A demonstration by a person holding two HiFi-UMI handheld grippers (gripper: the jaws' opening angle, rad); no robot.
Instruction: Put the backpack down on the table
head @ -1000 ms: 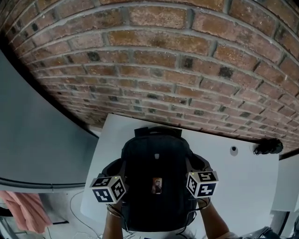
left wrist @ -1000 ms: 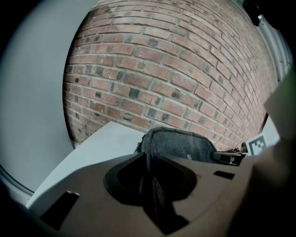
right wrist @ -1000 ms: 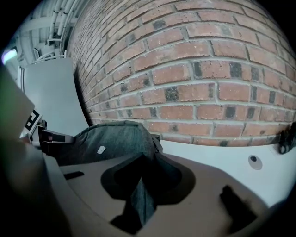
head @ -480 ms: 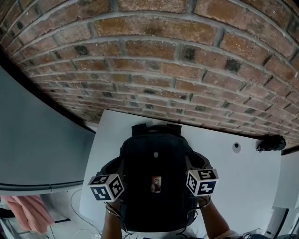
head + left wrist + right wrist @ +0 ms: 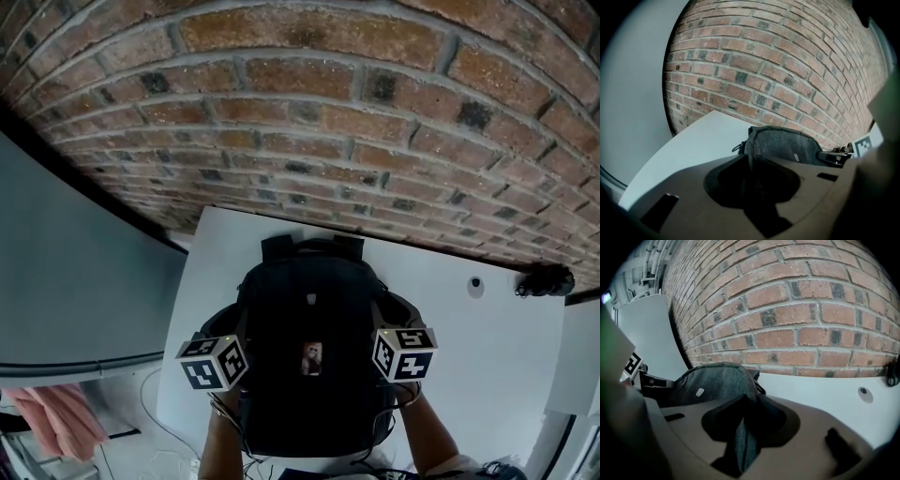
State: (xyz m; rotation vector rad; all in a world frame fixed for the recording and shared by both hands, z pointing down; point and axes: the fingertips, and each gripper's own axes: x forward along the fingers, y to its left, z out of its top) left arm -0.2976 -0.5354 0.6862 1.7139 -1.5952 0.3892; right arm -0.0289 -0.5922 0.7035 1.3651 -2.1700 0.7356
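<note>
Though half-hidden, backpack [image 5: 309,300] seemingly on table [image 5: 487,356]

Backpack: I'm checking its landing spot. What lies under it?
The white table shows around the backpack on three sides. The patch directly beneath it is covered, so contact cannot be seen.

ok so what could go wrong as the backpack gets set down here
1. The jaws of the left gripper have just been opening with fabric of the backpack between them, while the right gripper pinches the other side. An uneven release could let it sag or twist leftwards.
2. The backpack's near end seems to sit close to the near edge of the table, so it might slide off that edge once let go.
</note>
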